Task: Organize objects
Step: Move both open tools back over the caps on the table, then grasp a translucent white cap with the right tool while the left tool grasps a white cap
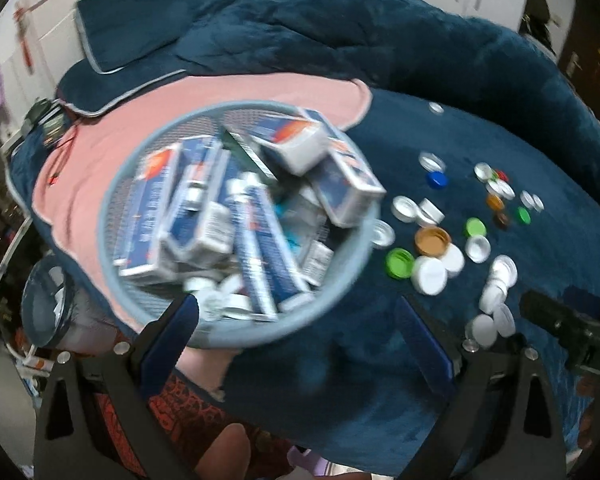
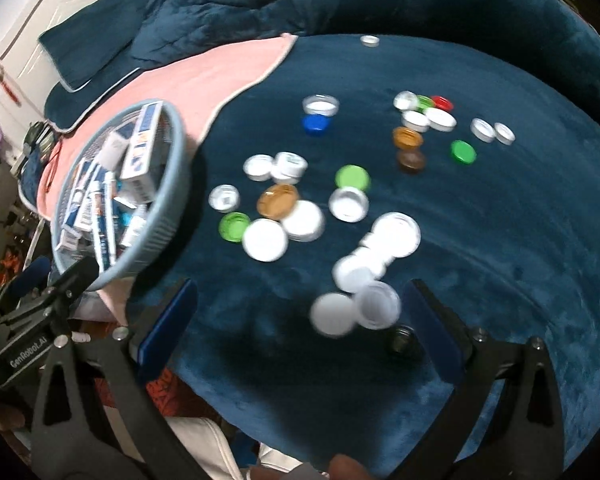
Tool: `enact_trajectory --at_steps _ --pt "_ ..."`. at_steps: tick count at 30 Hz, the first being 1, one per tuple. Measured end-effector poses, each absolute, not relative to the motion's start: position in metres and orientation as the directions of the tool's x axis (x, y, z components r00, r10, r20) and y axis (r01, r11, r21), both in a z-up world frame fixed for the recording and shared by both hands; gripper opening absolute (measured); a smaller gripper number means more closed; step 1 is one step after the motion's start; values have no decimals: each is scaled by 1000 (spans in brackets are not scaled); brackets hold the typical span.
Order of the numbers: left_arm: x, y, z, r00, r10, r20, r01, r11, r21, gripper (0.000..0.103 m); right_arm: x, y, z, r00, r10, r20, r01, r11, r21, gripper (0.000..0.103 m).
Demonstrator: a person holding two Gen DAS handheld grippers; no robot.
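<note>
A light blue round basket (image 1: pixel 236 334) holds several blue-and-white boxes (image 1: pixel 346 178) and tubes (image 1: pixel 260 236); it sits partly on a pink towel (image 1: pixel 100 160). My left gripper (image 1: pixel 300 340) is open, and its left finger overlaps the basket's near rim. Right of the basket, many loose bottle caps (image 2: pixel 264 240) lie on the dark blue blanket (image 2: pixel 500 260): mostly white, with green, orange (image 2: pixel 278 200), blue (image 2: pixel 315 124) and red ones. My right gripper (image 2: pixel 300 320) is open just above the nearest white caps (image 2: pixel 376 304). A black cap (image 2: pixel 402 340) lies by its right finger.
A second bluish round container (image 1: pixel 44 300) stands low at the left, off the bed's edge. A blue pillow (image 1: pixel 132 28) and a bunched quilt (image 1: pixel 360 28) fill the far side. One lone cap (image 2: pixel 370 41) lies far back. The person's patterned clothing (image 1: pixel 188 400) is below the grippers.
</note>
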State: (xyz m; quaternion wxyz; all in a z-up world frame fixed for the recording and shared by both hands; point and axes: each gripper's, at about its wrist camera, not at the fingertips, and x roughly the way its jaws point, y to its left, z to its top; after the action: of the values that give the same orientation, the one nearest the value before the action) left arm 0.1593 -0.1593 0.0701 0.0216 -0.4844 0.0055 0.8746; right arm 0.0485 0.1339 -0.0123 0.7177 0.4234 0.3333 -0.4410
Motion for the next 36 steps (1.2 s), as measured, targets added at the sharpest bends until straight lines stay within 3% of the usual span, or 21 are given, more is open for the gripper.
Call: enact_trajectory --at_steps 17,23,26,27,36 --pt "174 -20 -1 -362 184 -914 -430 -903 -11 96 -57 133 -70 316 -292 -902 944 0 331 103" --pt "166 8 -26 -320 196 -927 -455 -890 -31 83 -67 133 -77 327 -281 -902 938 -16 345 103" --pt "163 9 -30 -305 224 -926 -453 -889 -66 46 -65 133 -81 330 -270 -905 939 -2 343 103" --pt "163 8 -29 -312 222 -924 -454 -889 -60 42 -63 133 -82 332 -266 -905 939 2 343 103" --pt "153 -36 -23 -325 185 -927 -363 -930 -58 42 -26 122 -88 403 -221 -888 915 101 390 103"
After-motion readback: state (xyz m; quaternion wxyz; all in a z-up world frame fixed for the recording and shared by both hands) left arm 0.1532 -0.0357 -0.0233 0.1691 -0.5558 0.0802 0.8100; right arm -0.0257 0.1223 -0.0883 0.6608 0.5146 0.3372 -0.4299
